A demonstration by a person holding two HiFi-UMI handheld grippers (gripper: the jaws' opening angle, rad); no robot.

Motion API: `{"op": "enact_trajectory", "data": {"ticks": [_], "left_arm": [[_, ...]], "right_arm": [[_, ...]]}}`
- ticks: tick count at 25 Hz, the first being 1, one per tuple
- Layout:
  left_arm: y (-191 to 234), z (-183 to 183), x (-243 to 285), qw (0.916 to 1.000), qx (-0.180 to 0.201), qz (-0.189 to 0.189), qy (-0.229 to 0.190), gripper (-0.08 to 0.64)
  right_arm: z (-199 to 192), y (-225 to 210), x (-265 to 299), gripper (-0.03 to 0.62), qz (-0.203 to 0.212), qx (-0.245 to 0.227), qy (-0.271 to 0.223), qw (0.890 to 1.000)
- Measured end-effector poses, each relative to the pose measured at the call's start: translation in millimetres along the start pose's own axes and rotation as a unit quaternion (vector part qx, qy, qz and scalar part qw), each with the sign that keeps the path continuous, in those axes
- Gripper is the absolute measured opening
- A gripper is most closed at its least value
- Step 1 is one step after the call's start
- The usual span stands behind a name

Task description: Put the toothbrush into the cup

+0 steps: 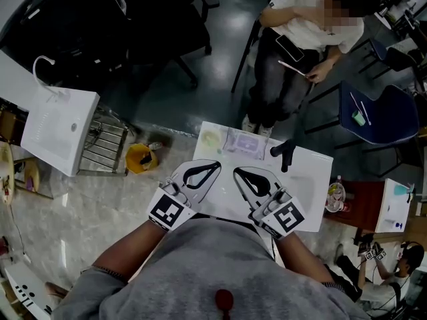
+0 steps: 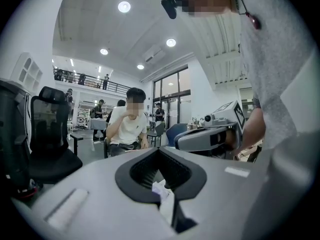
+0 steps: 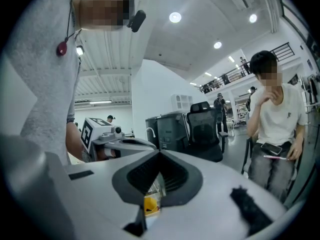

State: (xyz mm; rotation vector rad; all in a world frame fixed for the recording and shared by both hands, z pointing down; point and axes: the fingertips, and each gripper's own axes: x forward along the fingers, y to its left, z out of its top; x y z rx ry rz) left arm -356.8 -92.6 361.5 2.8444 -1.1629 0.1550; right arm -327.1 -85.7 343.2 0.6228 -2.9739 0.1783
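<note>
left gripper (image 1: 216,165): matte grey shells, black ribbed pads, tips together, teardrop gap behind them with nothing in it. right gripper (image 1: 237,171): same build, closed too, empty. they sit side by side over the near edge of a smooth white table (image 1: 308,179).
cup (image 1: 211,139): pale, round, at the far left corner, just beside a flat lilac tray (image 1: 243,143). toothbrush: cannot pick it out.
only the head view shows the table top and cup. the gripper views show a seated person (image 2: 127,126) and a black mesh chair (image 3: 204,131).
</note>
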Motion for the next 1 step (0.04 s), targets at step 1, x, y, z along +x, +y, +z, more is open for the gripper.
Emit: {"op": "enact_trajectory", "data": {"ticks": [1], "left_arm": [[0.4,0.9,0.7,1.0,0.004,-0.001,-0.002,0.008]], "right_arm": [[1.4,-0.6,-0.1,0.014,0.0,-0.001,0.0,1.0]]}}
